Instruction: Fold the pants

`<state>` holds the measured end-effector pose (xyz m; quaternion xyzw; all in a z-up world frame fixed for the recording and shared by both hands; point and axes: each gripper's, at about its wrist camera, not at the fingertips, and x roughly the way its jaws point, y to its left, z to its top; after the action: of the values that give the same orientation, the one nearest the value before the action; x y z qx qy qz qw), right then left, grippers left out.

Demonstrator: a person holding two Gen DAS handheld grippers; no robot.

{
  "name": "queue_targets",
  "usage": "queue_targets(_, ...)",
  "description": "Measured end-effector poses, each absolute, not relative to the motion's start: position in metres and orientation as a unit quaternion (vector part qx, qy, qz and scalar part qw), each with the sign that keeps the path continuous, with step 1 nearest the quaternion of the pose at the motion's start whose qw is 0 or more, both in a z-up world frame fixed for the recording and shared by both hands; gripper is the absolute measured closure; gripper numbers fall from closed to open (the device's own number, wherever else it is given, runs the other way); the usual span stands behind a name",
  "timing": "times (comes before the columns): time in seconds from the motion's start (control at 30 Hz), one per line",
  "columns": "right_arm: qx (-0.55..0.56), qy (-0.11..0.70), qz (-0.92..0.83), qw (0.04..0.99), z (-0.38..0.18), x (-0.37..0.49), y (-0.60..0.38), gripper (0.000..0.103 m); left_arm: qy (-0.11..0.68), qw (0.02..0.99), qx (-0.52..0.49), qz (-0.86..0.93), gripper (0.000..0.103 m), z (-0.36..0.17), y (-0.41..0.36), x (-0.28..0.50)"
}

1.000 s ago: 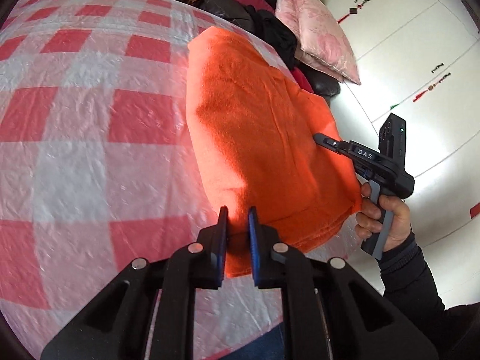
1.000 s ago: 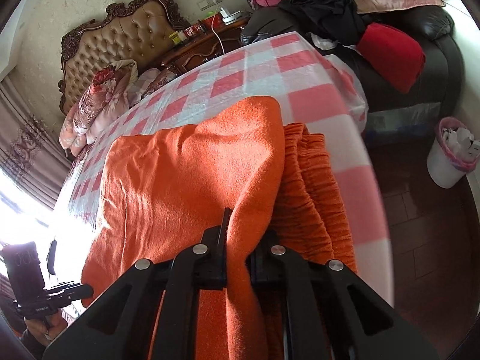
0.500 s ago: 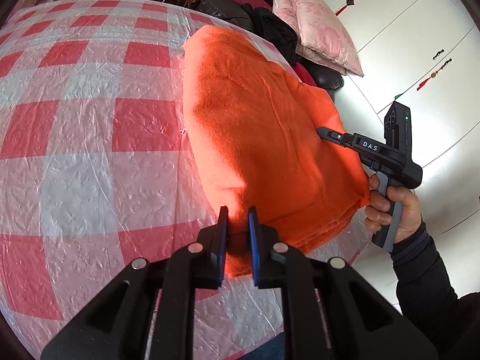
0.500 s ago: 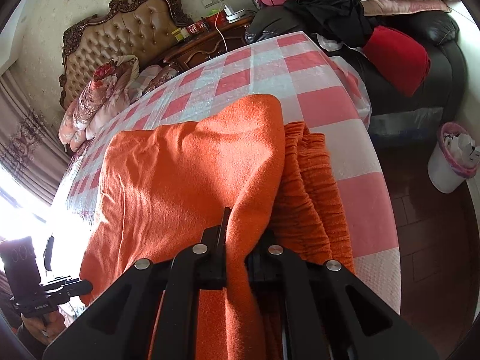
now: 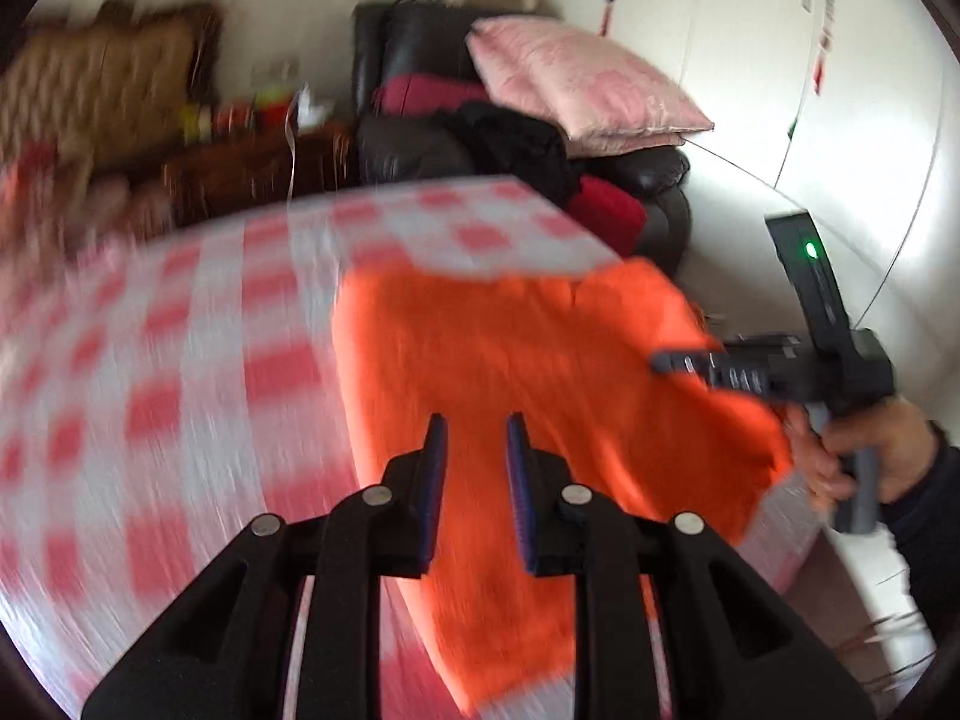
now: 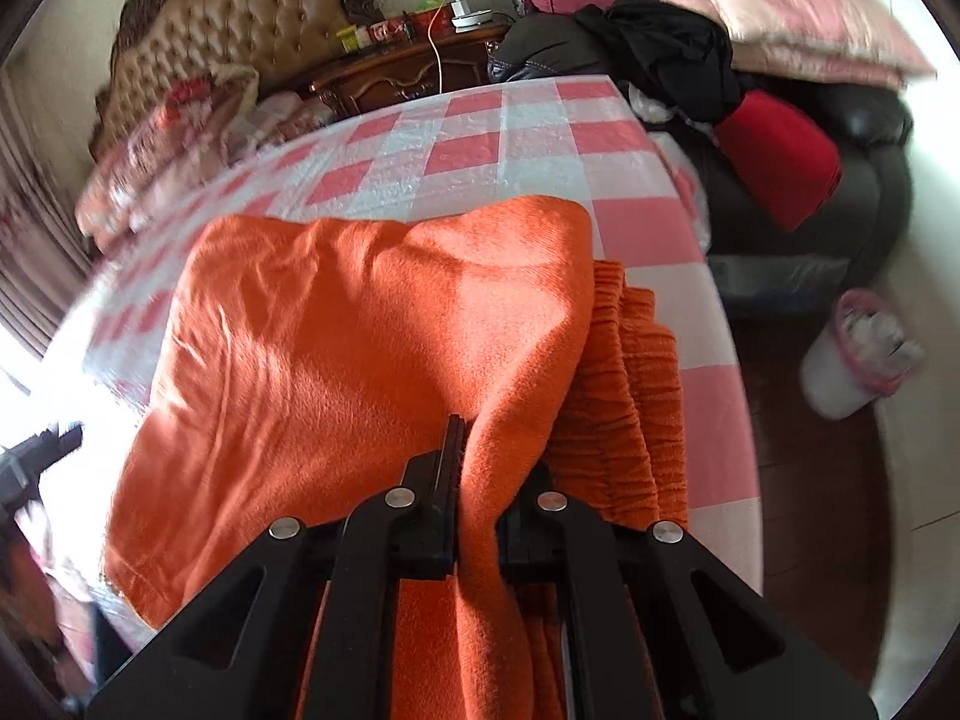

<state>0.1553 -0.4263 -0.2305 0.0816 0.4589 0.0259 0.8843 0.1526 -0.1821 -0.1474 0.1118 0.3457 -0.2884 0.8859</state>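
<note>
You see orange pants point(image 6: 372, 324) of matt, fuzzy cloth, ribbed at the waistband; the checked table cover point(image 6: 540, 138), upper centre, is crinkled glossy plastic; the armchair point(image 6: 870, 138), upper right, is shiny leather.

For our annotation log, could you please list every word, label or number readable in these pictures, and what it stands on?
Nothing reads clearly.
White lettering on the right gripper: too blurred to read.
Labels on the containers on the nightstand: too small to read.
</note>
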Motion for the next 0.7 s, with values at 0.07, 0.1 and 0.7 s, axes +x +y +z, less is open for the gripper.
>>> queue_targets(0.07, 0.084, 0.462, 0.018, 0.883, -0.229, 0.153, -0.427, 0.097, 0.304, 0.900, 0.150, -0.273, 0.063, -0.134, -0.205, 0.167)
queue_targets(0.1, 0.091, 0.464, 0.018, 0.881, -0.229, 0.152, -0.429, 0.097, 0.296, 0.901, 0.154, -0.277, 0.057, -0.132, -0.212, 0.173)
queue_targets(0.7, 0.141, 0.435, 0.019, 0.889, -0.199, 0.151, -0.456, 0.026, 0.382, 0.882, 0.125, -0.246, 0.040, -0.178, -0.233, 0.212)
